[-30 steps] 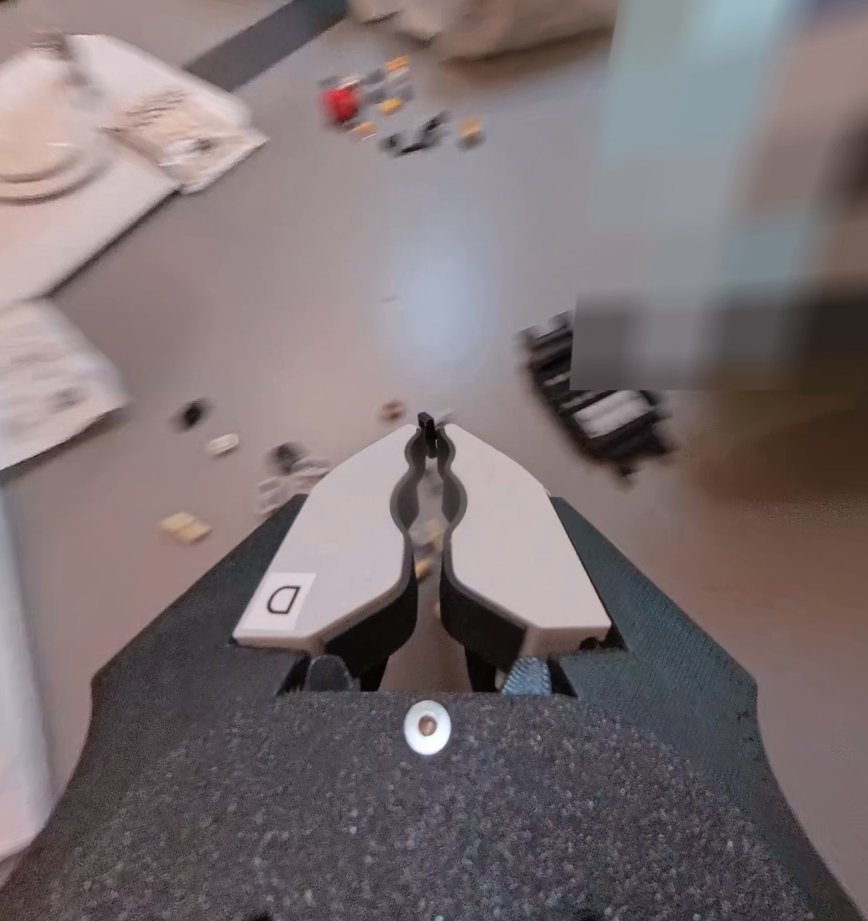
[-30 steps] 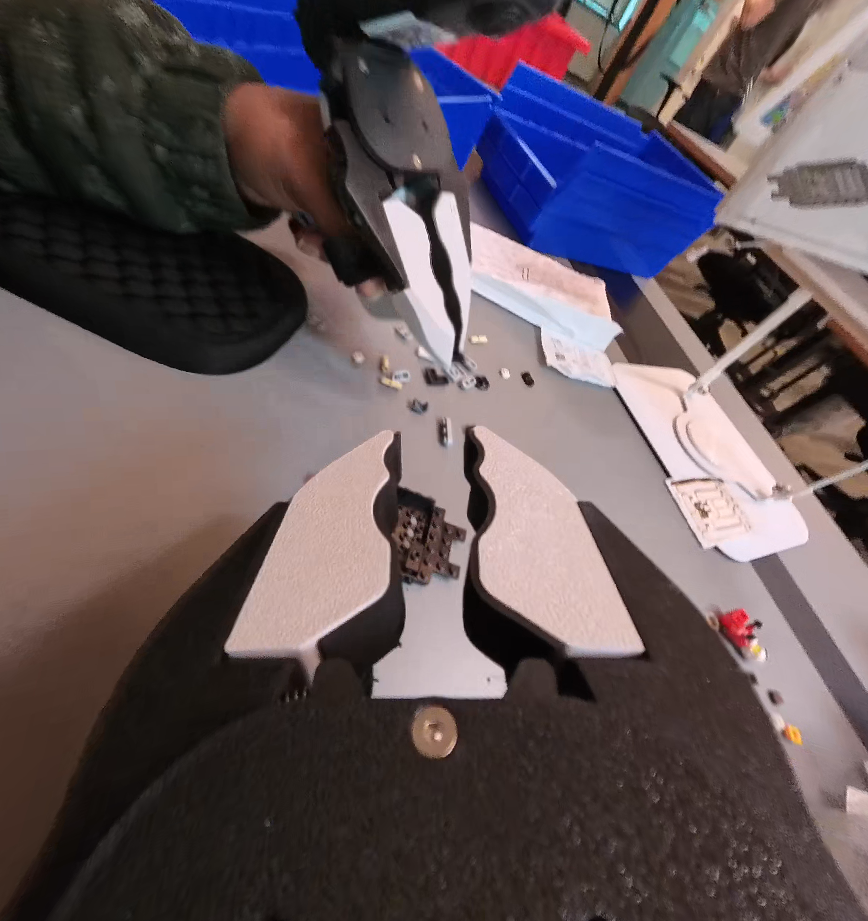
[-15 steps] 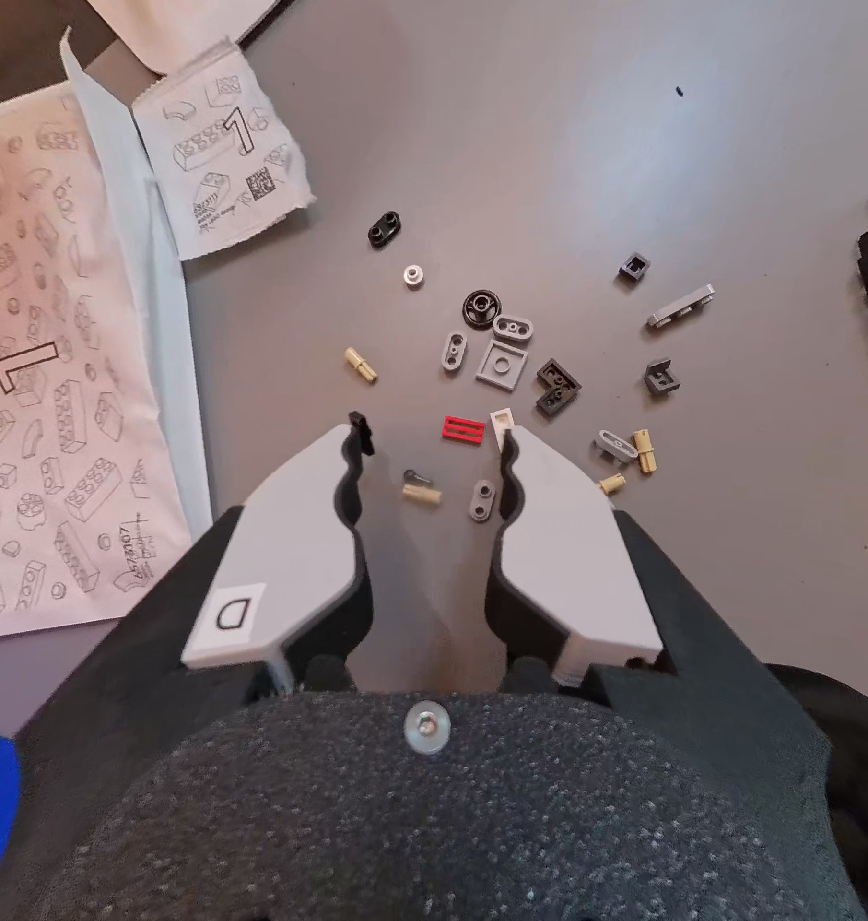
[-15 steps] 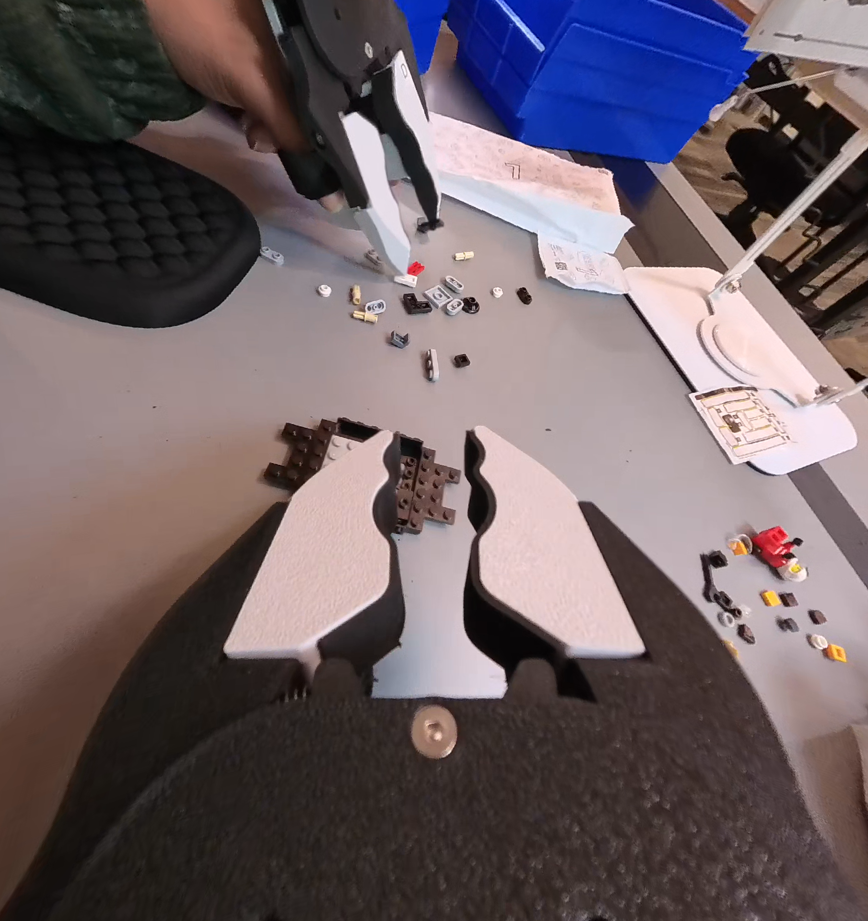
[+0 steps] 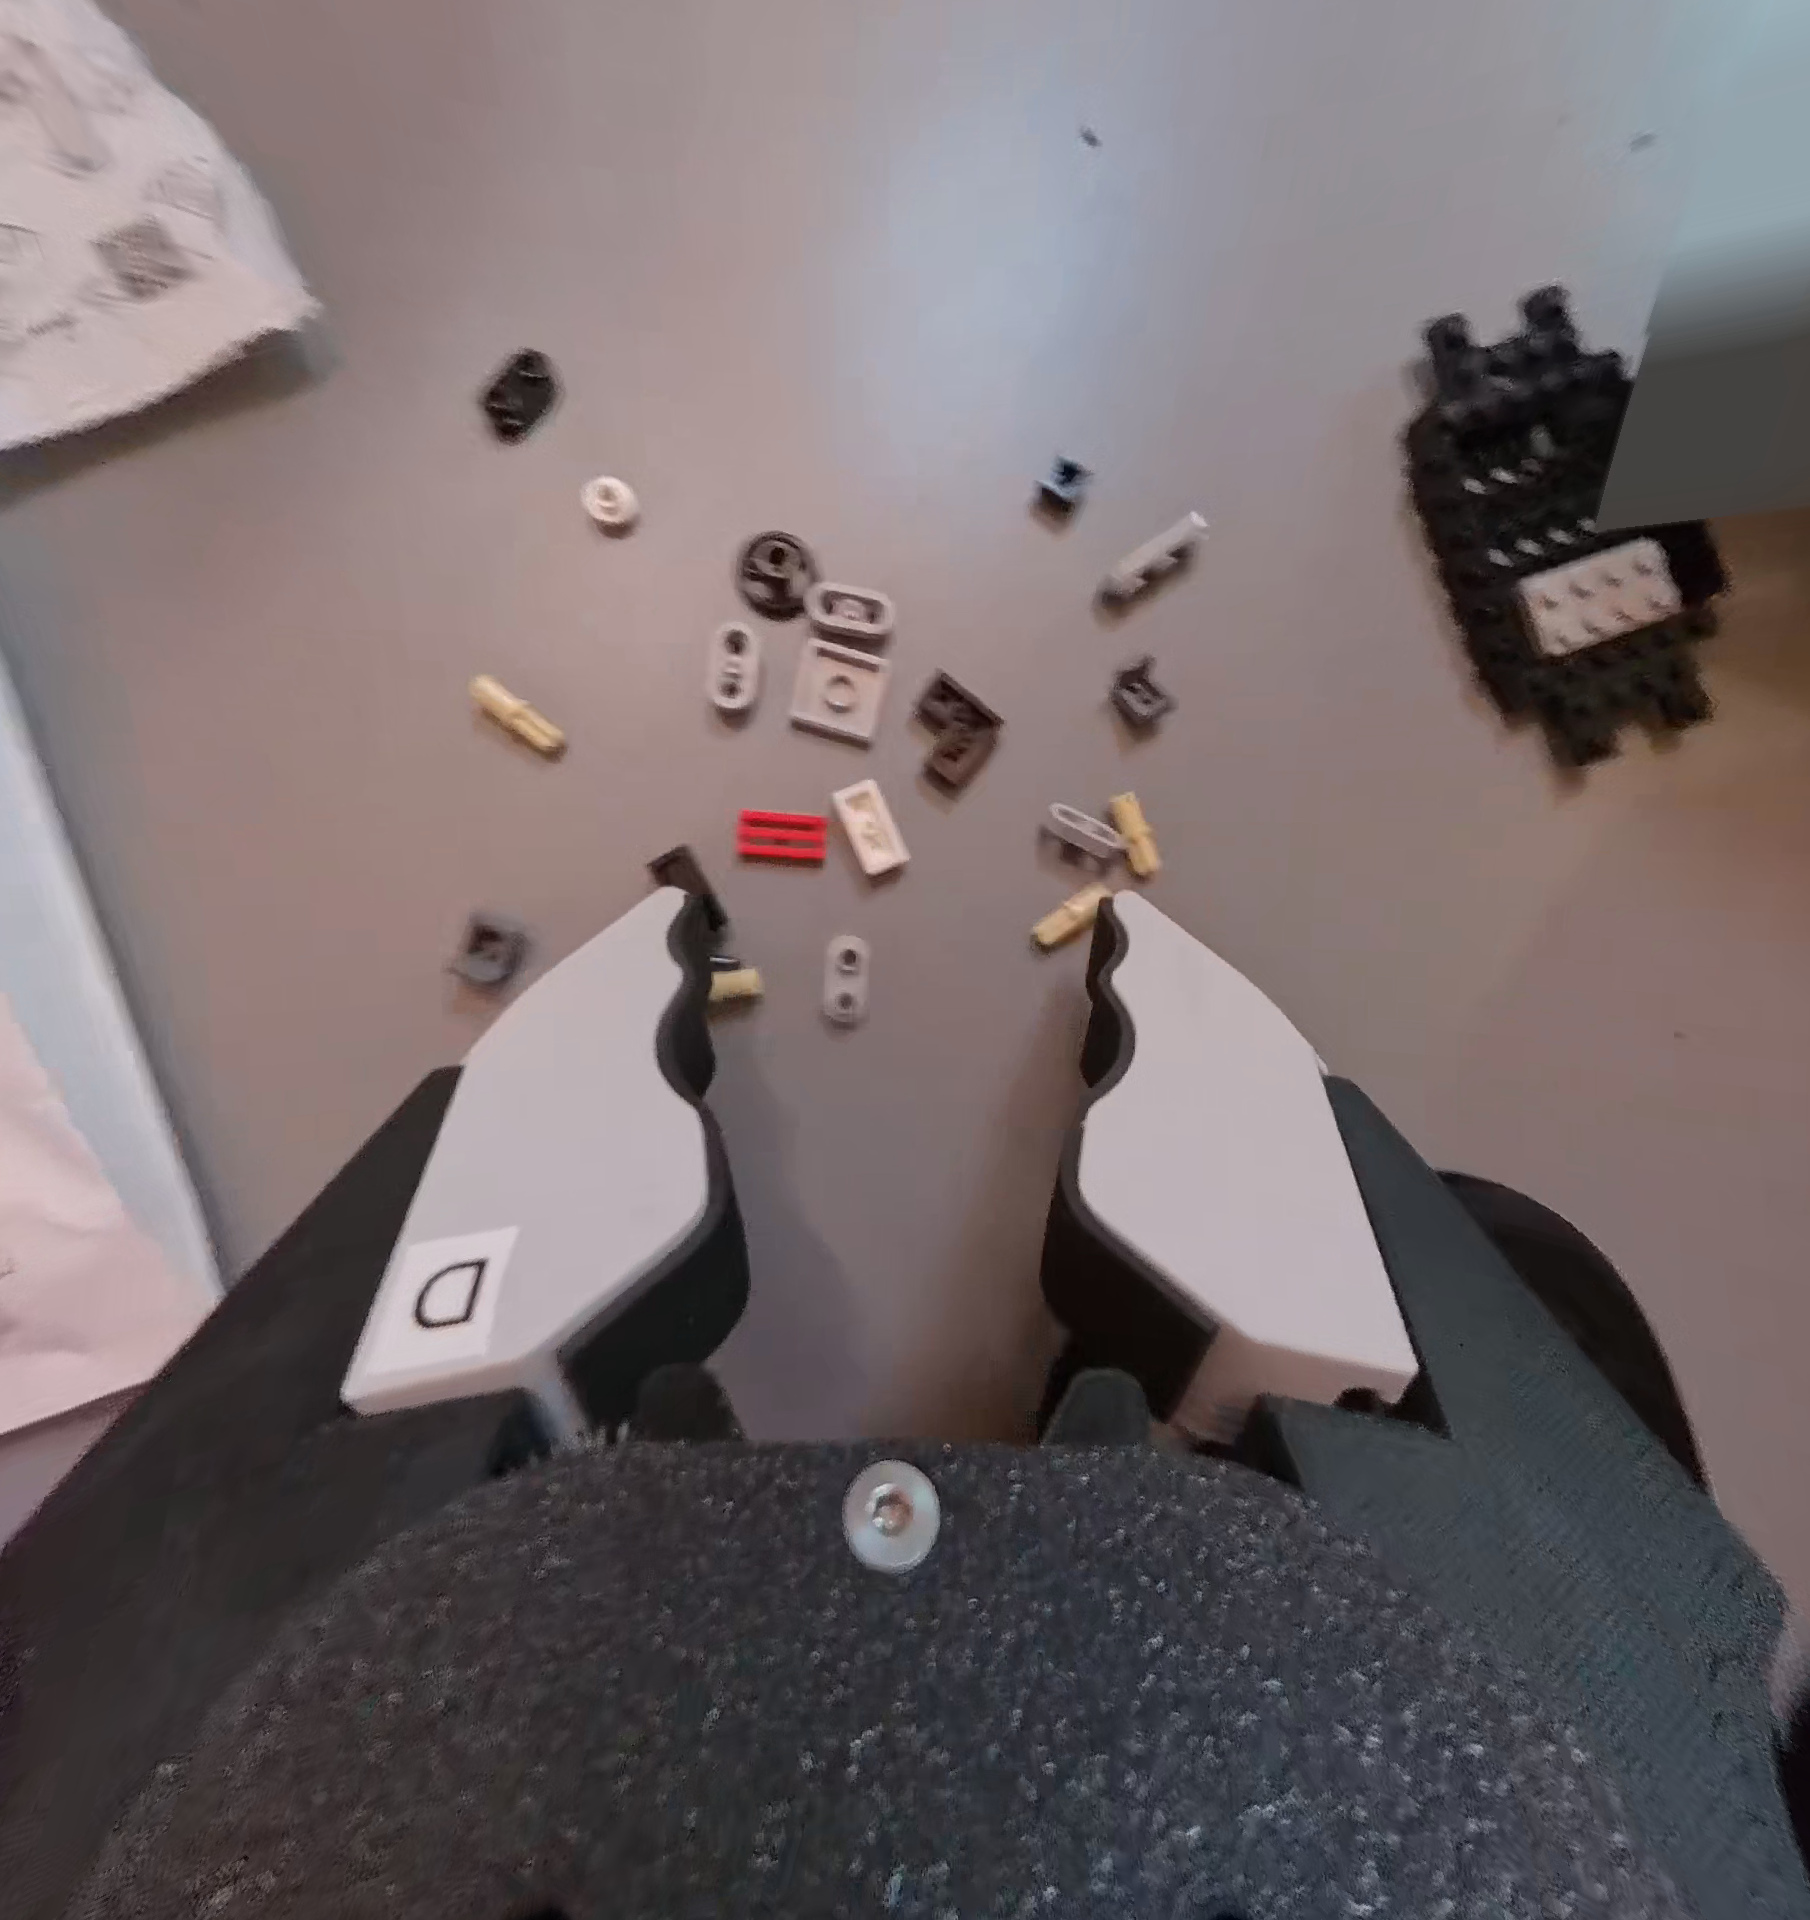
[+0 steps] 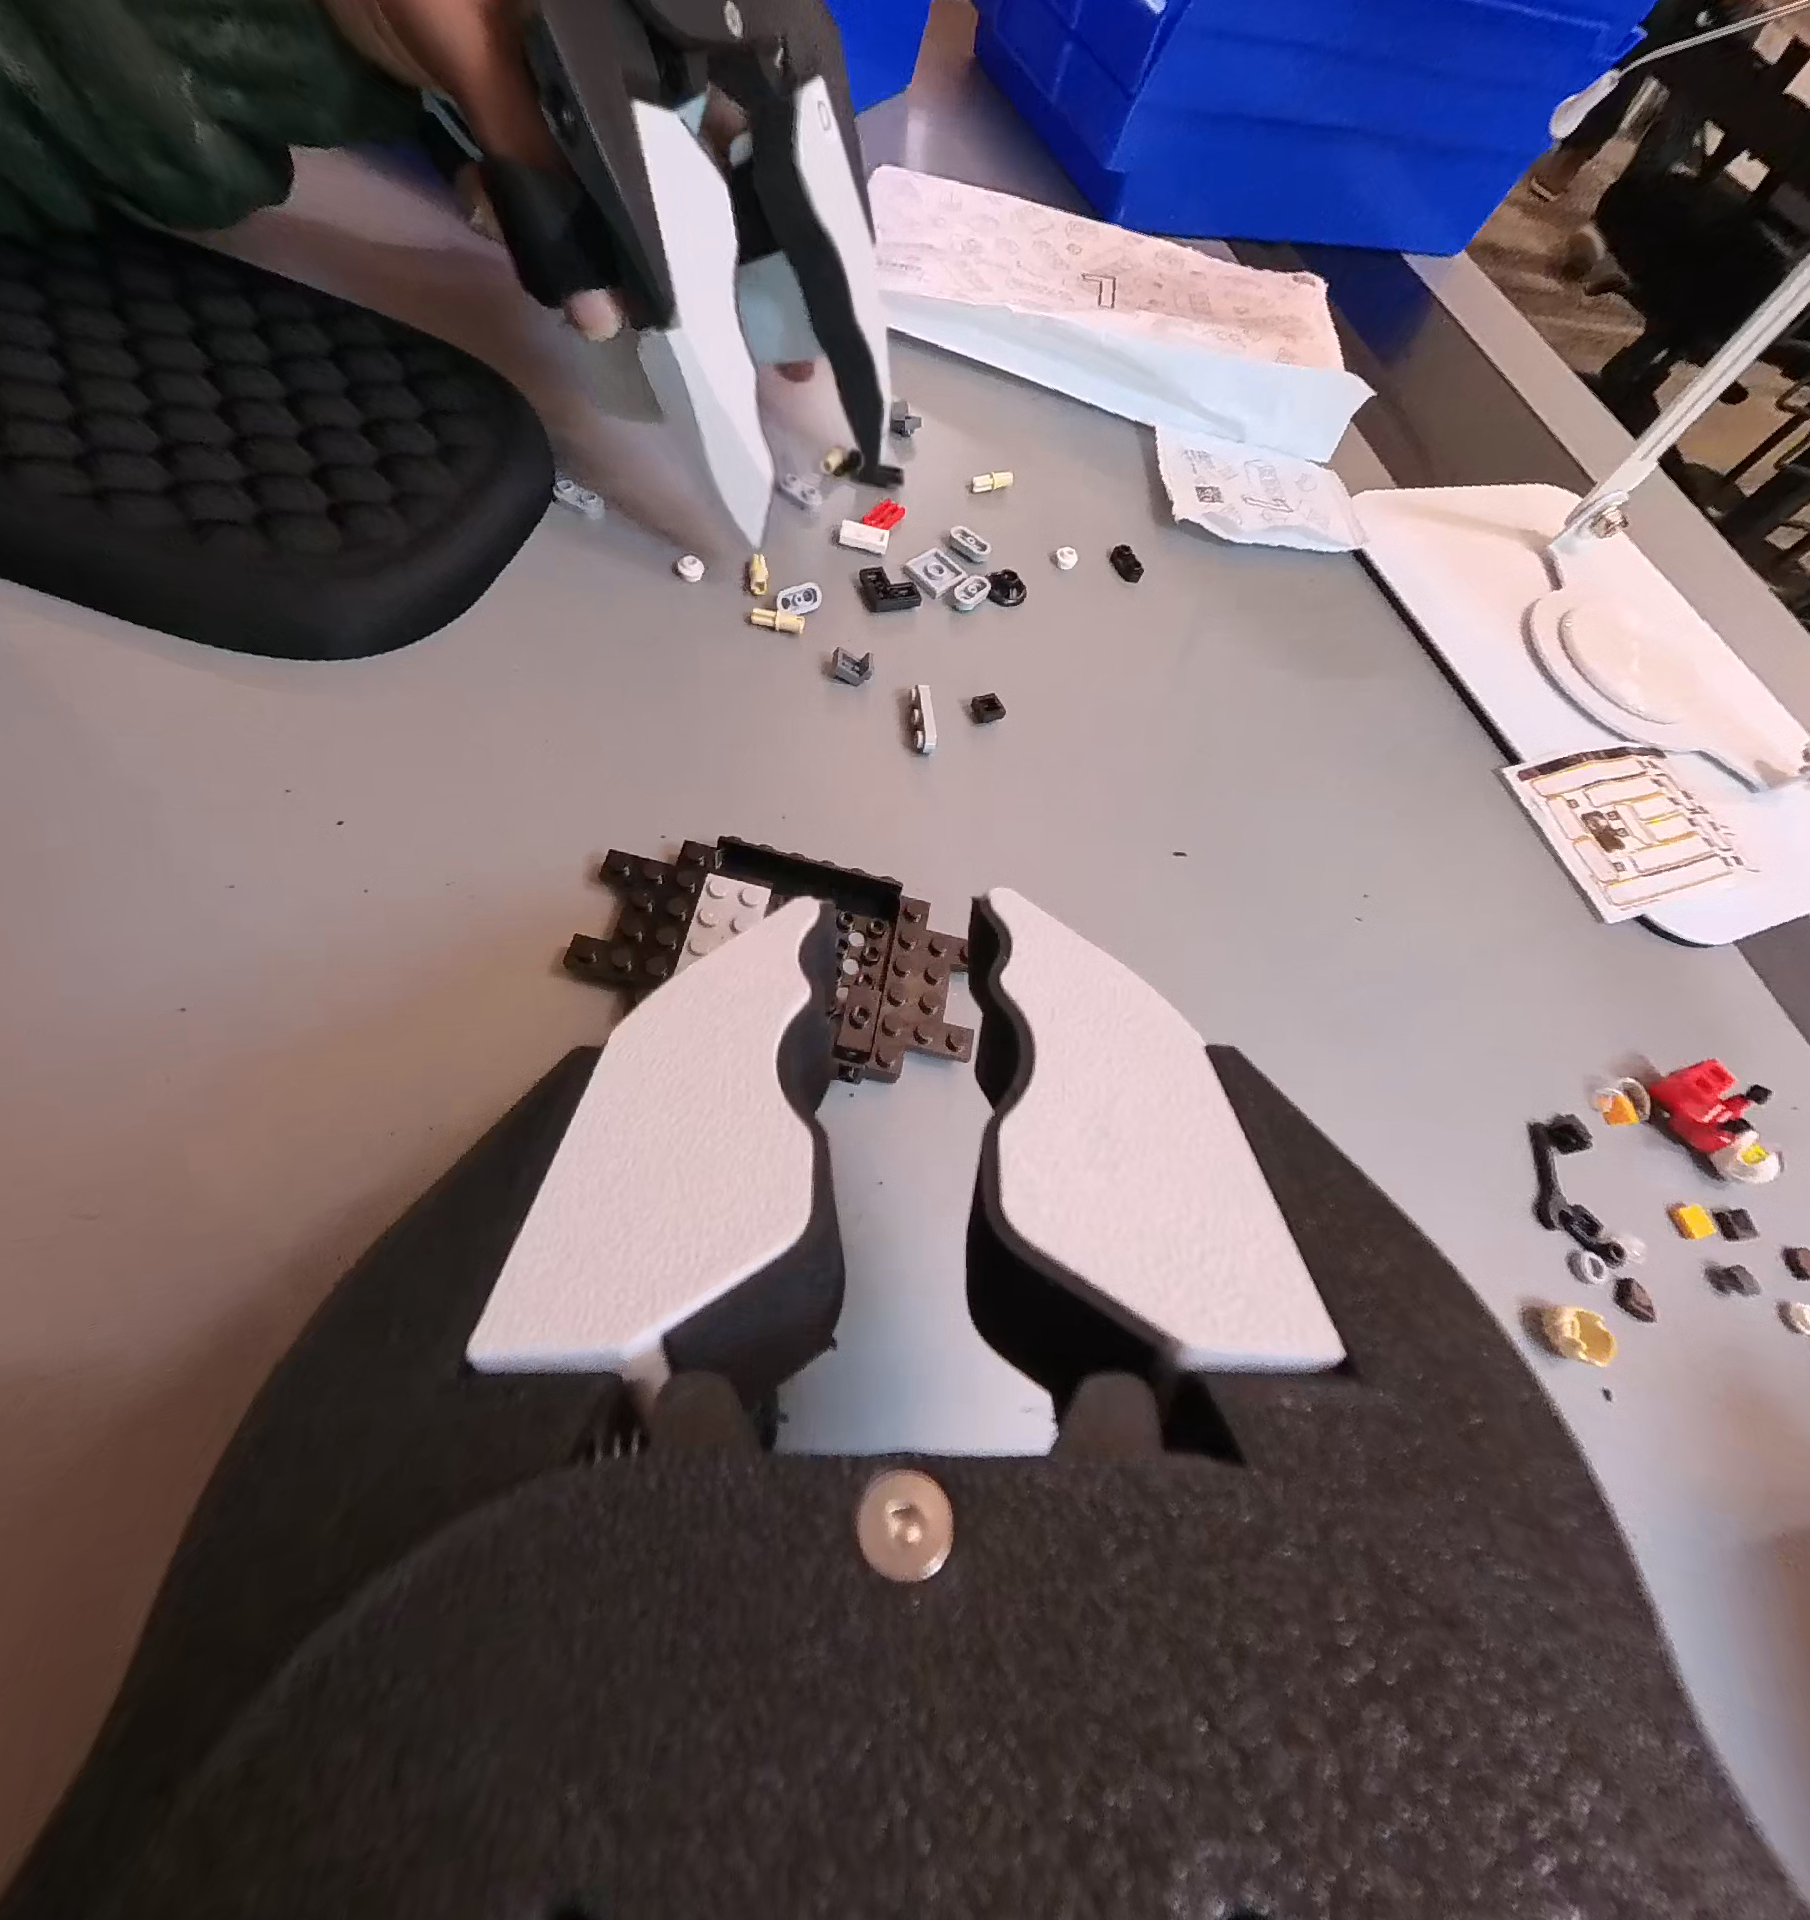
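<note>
While the left gripper (image 5: 890, 914) is spread wide above scattered small bricks at frame centre, a small black piece (image 5: 685, 878) is seen stuck at its left fingertip, not clamped. A grey two-hole plate (image 5: 845, 979) lies between the jaws. The right gripper (image 6: 896, 914) is seen part-open over the dark brick assembly (image 6: 766, 945) at frame centre, on the grey table (image 6: 257, 831); contact cannot be told.

A grey table (image 6: 257, 790) under soft light; blue bins (image 6: 1296, 104) at its far edge; dark chairs (image 6: 1711, 260) beyond.
</note>
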`<state>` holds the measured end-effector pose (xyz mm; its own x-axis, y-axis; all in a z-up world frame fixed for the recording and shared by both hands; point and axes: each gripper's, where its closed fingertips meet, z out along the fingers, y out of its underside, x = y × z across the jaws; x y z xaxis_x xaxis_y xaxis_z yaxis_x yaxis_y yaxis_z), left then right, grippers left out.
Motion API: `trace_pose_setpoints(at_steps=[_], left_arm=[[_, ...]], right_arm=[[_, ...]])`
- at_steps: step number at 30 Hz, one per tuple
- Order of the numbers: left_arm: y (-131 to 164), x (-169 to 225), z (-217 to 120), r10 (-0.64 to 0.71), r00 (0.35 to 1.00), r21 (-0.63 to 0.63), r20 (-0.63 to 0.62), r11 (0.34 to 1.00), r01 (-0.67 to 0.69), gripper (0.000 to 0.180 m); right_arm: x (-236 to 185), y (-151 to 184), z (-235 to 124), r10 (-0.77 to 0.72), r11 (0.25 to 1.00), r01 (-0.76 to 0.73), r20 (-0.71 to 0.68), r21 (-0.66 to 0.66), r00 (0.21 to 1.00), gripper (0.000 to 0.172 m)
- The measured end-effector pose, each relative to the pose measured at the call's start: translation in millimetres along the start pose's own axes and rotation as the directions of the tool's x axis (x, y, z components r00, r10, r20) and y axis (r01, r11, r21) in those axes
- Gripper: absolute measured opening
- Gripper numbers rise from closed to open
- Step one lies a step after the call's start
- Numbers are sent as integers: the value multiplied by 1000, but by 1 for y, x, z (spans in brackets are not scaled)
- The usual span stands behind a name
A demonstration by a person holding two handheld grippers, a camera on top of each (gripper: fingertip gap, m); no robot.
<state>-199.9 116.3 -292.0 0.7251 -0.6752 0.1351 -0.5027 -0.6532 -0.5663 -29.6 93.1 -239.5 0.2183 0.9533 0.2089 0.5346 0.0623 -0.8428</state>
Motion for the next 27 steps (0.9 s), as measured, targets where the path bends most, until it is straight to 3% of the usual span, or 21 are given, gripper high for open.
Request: trace_pose_setpoints(at_steps=[4, 9, 15, 20, 23, 27], left_arm=[[-23, -6, -11, 52, 995, 135, 86, 989, -63, 64], [-61, 23, -24, 219, 965, 337, 145, 906, -256, 40], [-54, 70, 9, 338, 941, 287, 10, 901, -326, 35], [-51, 95, 24, 404, 914, 257, -46, 889, -380, 35], [-50, 102, 25, 413, 908, 264, -72, 886, -382, 34], [-50, 109, 24, 395, 910, 275, -121, 895, -352, 34]], right_arm=[[4, 0, -1, -2, 1000, 2, -21, -4, 1000, 24], [8, 13, -3, 82, 995, -81, 2, -64, 997, 31], [7, 30, 0, 204, 971, -194, 55, -143, 978, 35], [5, 36, 18, 296, 931, -287, 4, -226, 955, 40], [1, 51, 27, 274, 906, -262, -11, -332, 962, 41], [-2, 50, 30, 231, 914, -214, 10, -345, 973, 37]])
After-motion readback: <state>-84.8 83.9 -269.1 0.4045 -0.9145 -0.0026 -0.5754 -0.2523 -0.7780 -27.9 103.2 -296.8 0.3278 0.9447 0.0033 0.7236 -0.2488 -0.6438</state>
